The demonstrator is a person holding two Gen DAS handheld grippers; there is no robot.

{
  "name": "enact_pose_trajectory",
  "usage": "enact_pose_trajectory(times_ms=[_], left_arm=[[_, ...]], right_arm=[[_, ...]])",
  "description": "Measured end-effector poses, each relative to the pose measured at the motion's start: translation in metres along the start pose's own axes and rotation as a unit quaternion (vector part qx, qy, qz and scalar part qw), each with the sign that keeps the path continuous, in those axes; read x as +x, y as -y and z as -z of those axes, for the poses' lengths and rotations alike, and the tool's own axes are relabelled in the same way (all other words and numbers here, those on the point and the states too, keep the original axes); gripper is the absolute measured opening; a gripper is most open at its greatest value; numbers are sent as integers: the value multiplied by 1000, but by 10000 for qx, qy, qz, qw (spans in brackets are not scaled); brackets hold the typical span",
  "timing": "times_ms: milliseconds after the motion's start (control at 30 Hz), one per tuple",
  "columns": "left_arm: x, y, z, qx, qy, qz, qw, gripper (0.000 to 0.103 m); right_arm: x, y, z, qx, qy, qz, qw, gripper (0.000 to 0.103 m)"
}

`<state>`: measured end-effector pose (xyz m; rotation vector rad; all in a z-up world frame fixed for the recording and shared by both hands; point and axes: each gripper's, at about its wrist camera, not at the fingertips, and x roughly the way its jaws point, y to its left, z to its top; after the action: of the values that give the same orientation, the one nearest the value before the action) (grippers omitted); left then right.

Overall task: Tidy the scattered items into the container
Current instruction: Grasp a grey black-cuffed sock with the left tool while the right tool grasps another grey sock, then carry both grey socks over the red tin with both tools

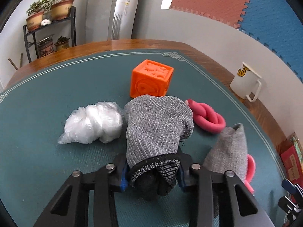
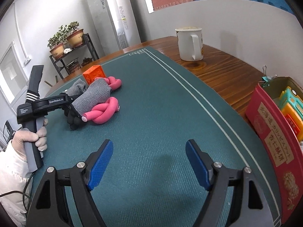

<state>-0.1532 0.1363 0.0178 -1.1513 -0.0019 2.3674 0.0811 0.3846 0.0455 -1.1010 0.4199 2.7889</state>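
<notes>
you are working over a wooden desk [image 2: 217, 71] covered by a teal mat [image 2: 151, 113] with a pale line border; a plant rack [image 1: 51, 28] is standing by the grey wall, and red and blue foam tiles [image 1: 265, 9] are hanging above.

your left wrist view is showing a crumpled clear plastic bag [image 1: 92, 123] lying left of the grey glove [image 1: 157, 130], something the right wrist view is not catching. the right wrist view alone is giving you the red box [image 2: 272, 141] at the mat's right edge with coloured toys inside, and your gloved hand [image 2: 32, 138] gripping the left handle.

your left claw [image 1: 151, 176] is pinching the grey glove at its dark cuff, the blue pads pressed against both sides, with the glove body bulging forward over the mat. an orange cube [image 1: 151, 79] is sitting just behind it, a knotted pink foam tube [image 1: 208, 117] is lying to its right, and a second grey glove [image 1: 229, 151] is lying over another pink knot [image 2: 104, 113] near the lower right.

your right claw [image 2: 148, 162] is standing spread wide above bare mat, nothing between its pads, well apart from the gloves and with the red box off to its right
</notes>
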Motion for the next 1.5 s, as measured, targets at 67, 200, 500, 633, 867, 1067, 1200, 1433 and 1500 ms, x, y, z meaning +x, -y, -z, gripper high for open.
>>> enact_pose_trajectory(times_ms=[67, 200, 500, 633, 867, 1067, 1200, 1433, 1500], left_arm=[[-7, 0, 0, -48, 42, 37, 10000, 38], [-28, 1, -8, -123, 279, 106, 9995, 38], [-53, -6, -22, -249, 581, 104, 9979, 38], [-54, -9, -25, -357, 560, 121, 9977, 38], [-62, -8, -26, -341, 662, 137, 9971, 38], [-58, -6, -24, -336, 611, 105, 9975, 38], [-55, -1, -22, -292, 578, 93, 9979, 38], [-52, -1, -18, -302, 538, 53, 9981, 38], [-52, 0, -17, -301, 533, 54, 9981, 38]], right_arm=[[0, 0, -5, 64, -51, -118, 9999, 82], [4, -2, -21, 276, -161, -432, 9986, 82], [56, -57, -70, -10, -446, -1021, 9938, 82], [91, -68, -84, 117, -651, -1061, 9922, 82], [146, -82, -93, 192, -1133, -1044, 9879, 82], [147, -120, -82, -762, -1065, -876, 9875, 80], [141, -123, -79, -879, -914, -730, 9892, 67], [106, -118, -78, -833, -420, -655, 9935, 56], [87, -111, -81, -740, -213, -678, 9947, 56]])
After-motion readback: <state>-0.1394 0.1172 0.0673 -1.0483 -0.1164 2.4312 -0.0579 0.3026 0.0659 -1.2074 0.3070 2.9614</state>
